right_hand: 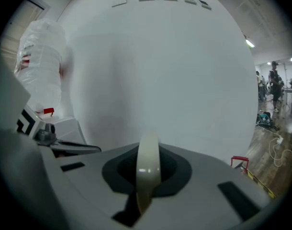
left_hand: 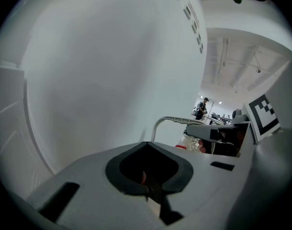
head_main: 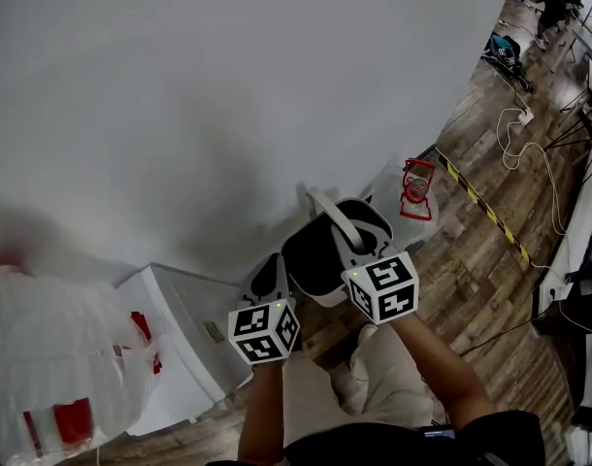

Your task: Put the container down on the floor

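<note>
The container (head_main: pixel 313 260) is a white bucket with a dark inside, hanging close to the white wall above the wooden floor. Its pale handle (head_main: pixel 337 219) arches up over it. My right gripper (head_main: pixel 359 246) is shut on that handle; in the right gripper view the cream handle band (right_hand: pixel 148 169) runs straight through the jaws. My left gripper (head_main: pixel 269 282) sits against the container's left side. In the left gripper view the handle (left_hand: pixel 170 121) shows ahead, but the dark jaw opening (left_hand: pixel 148 174) does not reveal whether anything is gripped.
A white box (head_main: pixel 180 338) stands at the lower left with a clear plastic bag (head_main: pixel 53 377) over it. A bag with red print (head_main: pixel 415 194) leans on the wall. Yellow-black tape (head_main: pixel 485 207) and cables (head_main: pixel 529 153) cross the floor to the right.
</note>
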`<state>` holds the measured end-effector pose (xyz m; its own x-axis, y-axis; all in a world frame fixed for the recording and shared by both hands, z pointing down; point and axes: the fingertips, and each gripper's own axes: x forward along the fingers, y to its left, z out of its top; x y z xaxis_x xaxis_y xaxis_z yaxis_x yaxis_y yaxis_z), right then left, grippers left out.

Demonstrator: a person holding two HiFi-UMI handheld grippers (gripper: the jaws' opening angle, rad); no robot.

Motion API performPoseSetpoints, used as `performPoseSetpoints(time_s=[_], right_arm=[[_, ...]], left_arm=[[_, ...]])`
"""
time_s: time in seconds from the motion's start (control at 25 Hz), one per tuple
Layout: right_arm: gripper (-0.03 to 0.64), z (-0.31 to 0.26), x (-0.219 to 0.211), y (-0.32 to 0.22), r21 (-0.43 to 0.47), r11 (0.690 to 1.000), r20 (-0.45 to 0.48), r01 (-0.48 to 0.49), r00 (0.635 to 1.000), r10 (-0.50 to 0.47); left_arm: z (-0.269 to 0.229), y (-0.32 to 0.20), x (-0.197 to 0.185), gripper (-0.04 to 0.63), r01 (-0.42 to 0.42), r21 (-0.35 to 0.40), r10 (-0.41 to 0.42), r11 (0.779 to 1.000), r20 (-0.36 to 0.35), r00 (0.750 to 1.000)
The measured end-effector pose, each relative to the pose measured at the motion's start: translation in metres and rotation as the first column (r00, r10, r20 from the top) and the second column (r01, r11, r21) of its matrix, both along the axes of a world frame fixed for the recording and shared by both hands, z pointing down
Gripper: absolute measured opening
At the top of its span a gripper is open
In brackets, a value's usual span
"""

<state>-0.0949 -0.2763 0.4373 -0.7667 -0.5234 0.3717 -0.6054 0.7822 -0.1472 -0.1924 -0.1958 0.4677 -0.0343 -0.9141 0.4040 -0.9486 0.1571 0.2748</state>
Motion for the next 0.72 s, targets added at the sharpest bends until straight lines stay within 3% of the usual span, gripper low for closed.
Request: performPoseSetpoints(time_s=[0.72], right_arm=[[0.031,0.102,-0.012,-0.015,0.022,1.0,0.004,-0.016,1.0,0.016]], left_arm=[[0.115,-0.013,-0.015,0.012,-0.009,0.001,0.009,1.0,-0.011,1.0]])
